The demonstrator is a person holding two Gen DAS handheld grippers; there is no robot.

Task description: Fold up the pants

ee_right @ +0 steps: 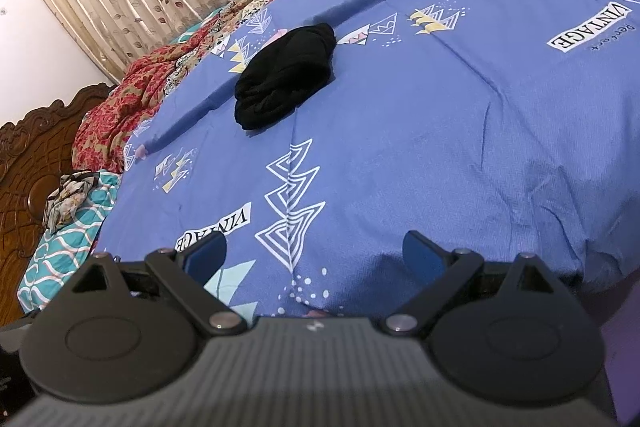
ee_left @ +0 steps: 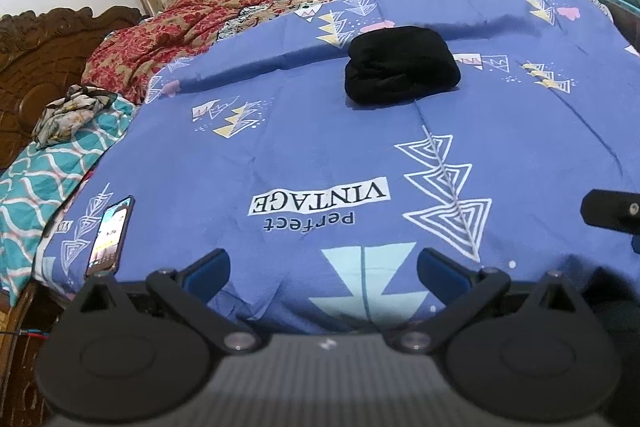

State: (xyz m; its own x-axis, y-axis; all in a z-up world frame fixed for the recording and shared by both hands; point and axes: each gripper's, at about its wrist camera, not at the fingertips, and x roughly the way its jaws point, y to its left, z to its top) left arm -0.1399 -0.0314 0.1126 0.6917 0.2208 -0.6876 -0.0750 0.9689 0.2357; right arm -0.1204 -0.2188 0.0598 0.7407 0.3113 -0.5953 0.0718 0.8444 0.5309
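Left wrist view gives me my left tongs (ee_left: 324, 267) spread apart and empty at the bed's near edge. Soft black pants (ee_left: 401, 66), folded into a rumpled bundle, lie mid-bed on the smooth blue printed bedsheet (ee_left: 520, 147). My right tongs (ee_right: 314, 253) gape apart too.
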